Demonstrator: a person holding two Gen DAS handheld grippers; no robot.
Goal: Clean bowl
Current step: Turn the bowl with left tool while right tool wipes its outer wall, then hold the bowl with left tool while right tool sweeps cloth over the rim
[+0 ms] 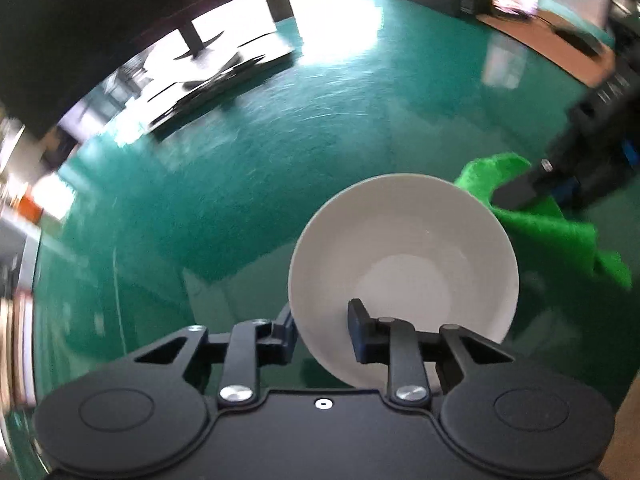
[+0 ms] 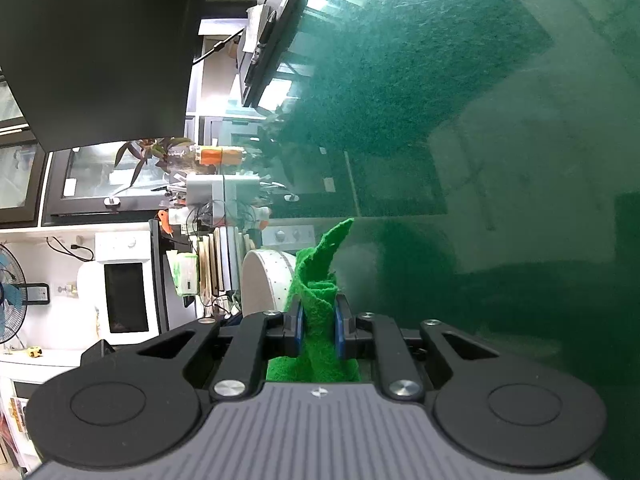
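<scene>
Left claw point(image 1: 322, 334): clamped on the near rim of the white bowl point(image 1: 404, 276), one finger inside, one outside.
Bowl: tilted, raised over the green surface point(image 1: 240, 184).
Right claw point(image 2: 319, 328): pinched tight on a bunched green cloth point(image 2: 320, 280).
Cloth: just beside the bowl's far right rim, hanging clear of the surface.
Beyond: a microwave point(image 2: 124, 296) and a fan point(image 2: 10, 292) at the room's edge.

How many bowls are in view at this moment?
1. The white bowl is clamped by its near rim in the left gripper, above the green tabletop, beside the green cloth. None other seen.
</scene>
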